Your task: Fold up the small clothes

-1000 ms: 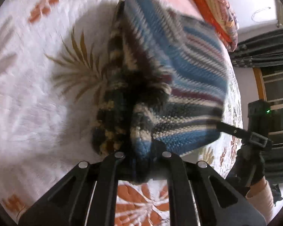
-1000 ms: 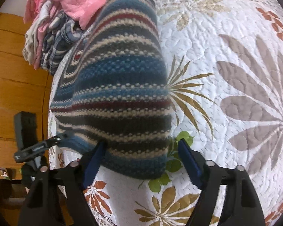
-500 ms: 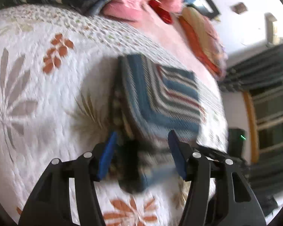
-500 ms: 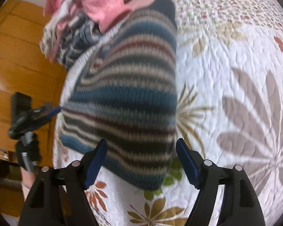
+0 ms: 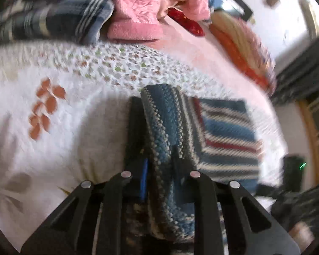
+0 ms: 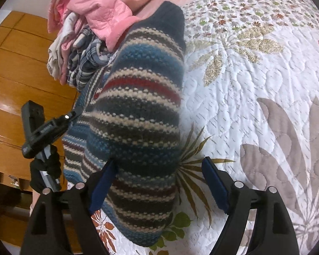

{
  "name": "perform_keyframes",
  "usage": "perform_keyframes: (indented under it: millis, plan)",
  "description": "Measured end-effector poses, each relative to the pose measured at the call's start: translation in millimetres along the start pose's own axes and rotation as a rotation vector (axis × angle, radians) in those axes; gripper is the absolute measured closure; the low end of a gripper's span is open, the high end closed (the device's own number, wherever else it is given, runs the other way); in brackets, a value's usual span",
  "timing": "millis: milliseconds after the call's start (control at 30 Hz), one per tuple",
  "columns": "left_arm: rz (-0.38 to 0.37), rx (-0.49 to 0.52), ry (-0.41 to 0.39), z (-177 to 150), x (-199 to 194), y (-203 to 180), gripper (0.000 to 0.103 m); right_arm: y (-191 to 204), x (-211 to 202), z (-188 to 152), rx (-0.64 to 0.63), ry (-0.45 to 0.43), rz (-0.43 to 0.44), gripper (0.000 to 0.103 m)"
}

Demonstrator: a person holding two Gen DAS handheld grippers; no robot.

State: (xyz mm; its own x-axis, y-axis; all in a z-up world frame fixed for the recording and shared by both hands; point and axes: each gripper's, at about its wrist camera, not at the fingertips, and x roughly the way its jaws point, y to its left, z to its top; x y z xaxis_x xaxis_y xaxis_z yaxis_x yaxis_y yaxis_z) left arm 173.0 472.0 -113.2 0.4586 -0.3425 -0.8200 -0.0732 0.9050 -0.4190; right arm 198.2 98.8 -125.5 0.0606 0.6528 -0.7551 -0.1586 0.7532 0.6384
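A folded knit sweater [image 5: 223,131] with blue, cream and red stripes lies on the white floral quilt [image 5: 53,148]. My left gripper [image 5: 159,170] has its fingers drawn in on the thick folded edge at the sweater's left side. In the right wrist view the sweater [image 6: 138,106] bulges up close to the camera. My right gripper [image 6: 159,162] stands open around its near end, and the cloth rests against the left finger [image 6: 104,180]. The left gripper [image 6: 51,127], held by a gloved hand [image 6: 44,170], touches the sweater's far left corner.
A heap of pink and plaid clothes [image 6: 91,21] sits at the head of the bed, also in the left wrist view as a clothes heap [image 5: 134,10]. An orange pillow [image 5: 244,48] lies beyond the sweater. A wooden wardrobe [image 6: 21,63] stands left of the bed. The quilt [image 6: 255,85] stretches right.
The sweater went from held up to lying flat on the quilt. My left gripper let go, then drew in again on the folded edge. The right gripper stayed open.
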Motion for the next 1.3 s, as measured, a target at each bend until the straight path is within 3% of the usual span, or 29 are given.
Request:
perform_keyframes:
  millis: [100,200,333,400,533,800,933,1000,1200,1300]
  plan:
    - [-0.042,-0.084,0.040,-3,15,17,0.084,2,1,0,-0.010,0.004,-0.006,0.021]
    - [-0.113,-0.133,0.046,1,3,22,0.077,5,-3,1,-0.019,0.010,-0.024,0.021]
    - [-0.198,-0.146,0.042,-3,-21,24,0.037,13,-15,4,-0.033,-0.006,-0.020,0.021]
    - [-0.211,-0.132,0.060,-7,-24,24,0.028,15,-19,7,-0.019,-0.014,0.002,0.019]
    - [-0.193,-0.116,0.114,-15,-8,28,0.027,16,-20,14,0.000,-0.017,0.009,0.018]
    - [-0.262,-0.115,0.187,-19,31,27,0.027,14,-1,23,0.018,0.016,0.029,0.017]
    - [-0.300,-0.110,0.230,-18,53,21,0.015,13,12,27,0.024,0.038,0.045,0.013]
    - [-0.308,-0.112,0.246,-19,63,19,0.013,14,20,31,0.020,0.049,0.046,0.007]
    - [-0.301,-0.069,0.253,-21,72,6,0.011,22,47,43,0.012,0.101,0.092,0.003]
    - [-0.278,-0.050,0.253,-22,73,-1,0.011,30,57,46,-0.014,0.099,0.053,0.005]
